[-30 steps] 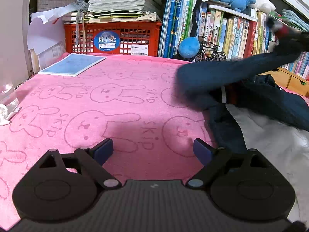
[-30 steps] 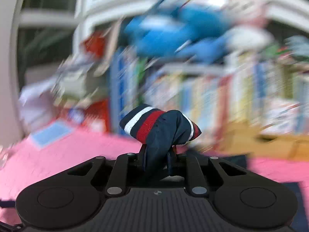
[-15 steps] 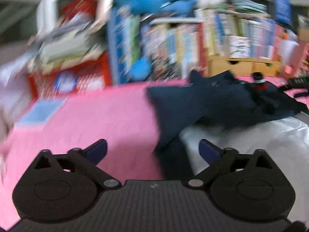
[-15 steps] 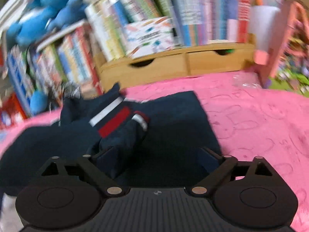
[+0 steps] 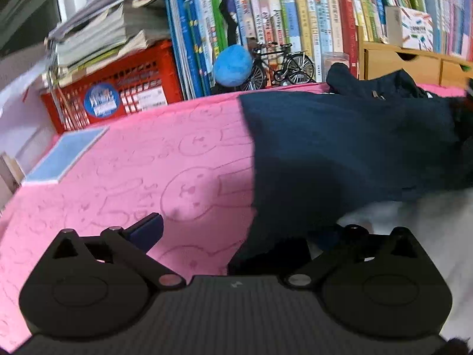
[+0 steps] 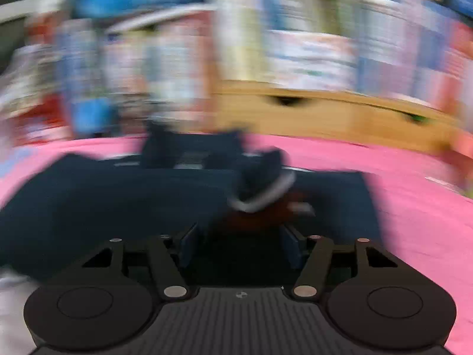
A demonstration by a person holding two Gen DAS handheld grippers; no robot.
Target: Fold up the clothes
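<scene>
A navy garment (image 5: 340, 148) lies spread on the pink bunny-print towel (image 5: 147, 162), with a white cloth (image 5: 414, 224) at its near right. My left gripper (image 5: 236, 233) stands open wide just above the towel. The garment's left edge runs between its fingers, and its left pad (image 5: 147, 230) is over bare pink. The right wrist view is blurred. In it the navy garment (image 6: 103, 201) fills the middle, and its red-and-white striped cuff (image 6: 263, 198) lies just ahead of my right gripper (image 6: 240, 245). That gripper's jaws are closing, with dark cloth between the pads, which are still apart.
A red crate (image 5: 124, 88) stacked with papers, a row of books (image 5: 280, 20), a blue ball (image 5: 233, 65) and a model bicycle (image 5: 280, 65) line the back. Wooden drawers (image 5: 408, 62) stand at back right. A blue booklet (image 5: 65, 153) lies at the towel's left.
My right gripper let the striped cuff go onto the garment, opened wide, and has since narrowed again lower over the cloth. My left gripper swung right, onto the garment's edge.
</scene>
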